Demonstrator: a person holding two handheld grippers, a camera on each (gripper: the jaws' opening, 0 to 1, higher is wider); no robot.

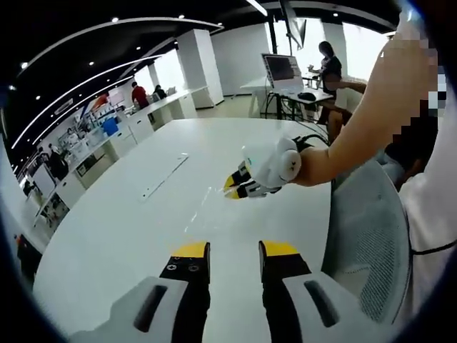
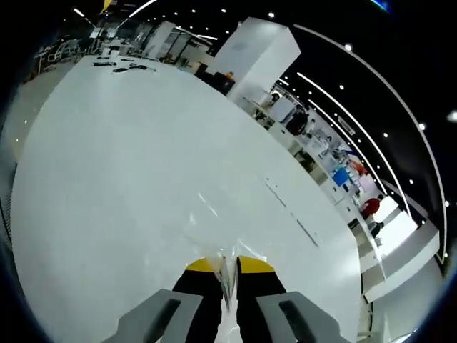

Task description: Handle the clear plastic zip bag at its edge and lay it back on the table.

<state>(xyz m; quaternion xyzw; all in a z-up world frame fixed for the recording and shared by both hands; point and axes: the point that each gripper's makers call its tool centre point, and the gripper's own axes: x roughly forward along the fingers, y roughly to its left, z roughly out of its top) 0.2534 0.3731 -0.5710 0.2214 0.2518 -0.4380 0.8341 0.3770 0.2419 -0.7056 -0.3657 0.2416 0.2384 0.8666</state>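
Clearly, in the left gripper view your left tongs (image 1: pixel 234 250) stood apart with nothing between the yellow-tipped jaws, hovering above the white tabletop (image 1: pixel 114 236). Ahead of them your right tongs (image 1: pixel 241 186) reached in from the right, held by your hand (image 1: pixel 275 163), low over the tabletop. The clear plastic zip bag (image 1: pixel 203 207) showed only as a faint glossy sheet lying between the two pairs of tongs; you could not tell its edges exactly there. A thin strip (image 1: pixel 164 176) lay further out on the tabletop, well apart from the bag. You had plenty of bare white surface to the left and ahead. On the right a grey mesh chair (image 1: pixel 368 243) stood just beside the tabletop's rim. Beyond the far rim were a desk with a monitor (image 1: pixel 280 69), white counters (image 1: pixel 153 114) along the left wall and people standing in the open office.

Next, in the right gripper view your right tongs (image 2: pixel 228 270) were clamped on the bag's edge (image 2: pixel 228 282), the thin plastic pinched upright between the jaws. The rest of the bag (image 2: pixel 207 214) spread forward, flat and nearly invisible, marked by glints and creases. Around it the tabletop (image 2: pixel 107 157) lay broad and open up to its curved rim. Some small dark items (image 2: pixel 125 67) sat at the far end, well apart. White pillars (image 2: pixel 253 53) and counters lined the room beyond.
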